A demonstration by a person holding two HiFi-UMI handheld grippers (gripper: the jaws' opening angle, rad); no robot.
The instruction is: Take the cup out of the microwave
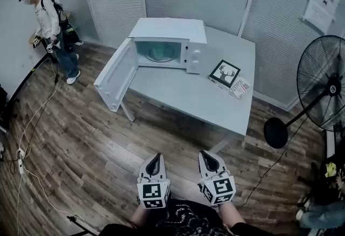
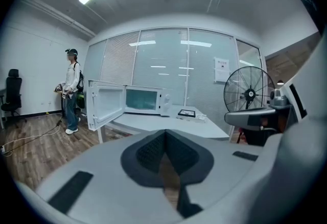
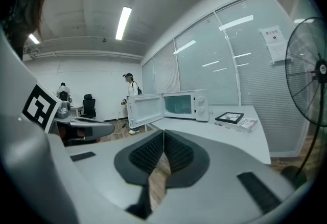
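A white microwave [image 1: 168, 40] stands at the far end of a grey table [image 1: 188, 97], with its door [image 1: 114, 76] swung wide open to the left. Its cavity [image 1: 160, 53] shows a pale glass turntable, and I cannot make out a cup inside. The microwave also shows ahead in the left gripper view [image 2: 145, 99] and in the right gripper view [image 3: 185, 105]. My left gripper [image 1: 156, 157] and right gripper [image 1: 208, 154] are side by side low in the head view, well short of the table. Both are shut with nothing between the pads [image 2: 153, 149] [image 3: 176, 152].
A framed deer picture [image 1: 225, 73] lies on a magazine [image 1: 240, 88] to the right of the microwave. A standing fan [image 1: 323, 85] is at the right, its round base [image 1: 276, 132] near the table corner. A person [image 1: 51, 27] stands at the far left wall. Cables [image 1: 29, 132] run across the wooden floor.
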